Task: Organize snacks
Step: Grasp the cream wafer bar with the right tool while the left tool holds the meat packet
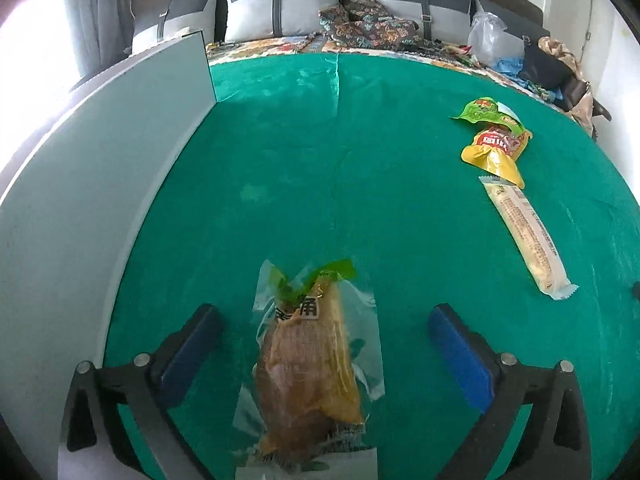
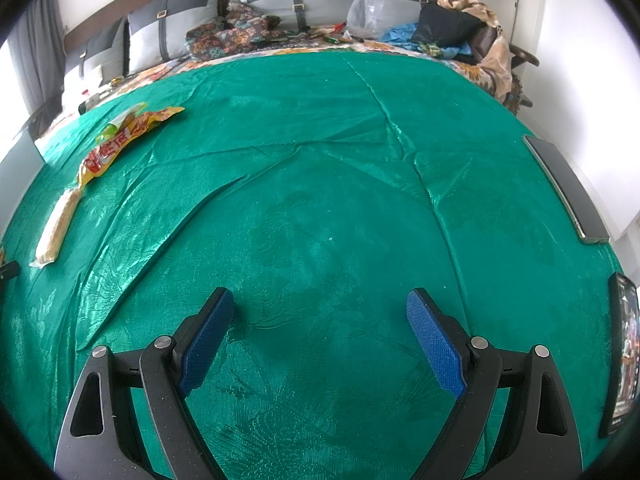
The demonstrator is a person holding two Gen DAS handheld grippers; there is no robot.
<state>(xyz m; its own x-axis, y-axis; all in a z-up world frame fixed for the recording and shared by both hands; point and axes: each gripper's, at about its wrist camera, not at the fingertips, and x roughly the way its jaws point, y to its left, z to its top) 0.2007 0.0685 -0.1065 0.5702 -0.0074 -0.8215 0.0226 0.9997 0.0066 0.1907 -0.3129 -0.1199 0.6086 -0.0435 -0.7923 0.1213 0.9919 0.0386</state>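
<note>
Left tongs [image 1: 324, 322] gape wide around a clear-wrapped brown snack [image 1: 308, 368], pads apart from it, its near end cut off. Right tongs [image 2: 320, 308] spread open over bare green cloth [image 2: 320, 200].

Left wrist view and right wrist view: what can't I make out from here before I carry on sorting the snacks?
- Clear snack pack, left wrist view: near end cut off by the bottom edge.
- Green pouch, left wrist view: partly covered by the yellow pouch; print too small to read.
- Board, left wrist view: hides whatever lies behind it.
- Dark flat thing, right wrist view: cut by the right edge, unidentifiable.
</note>
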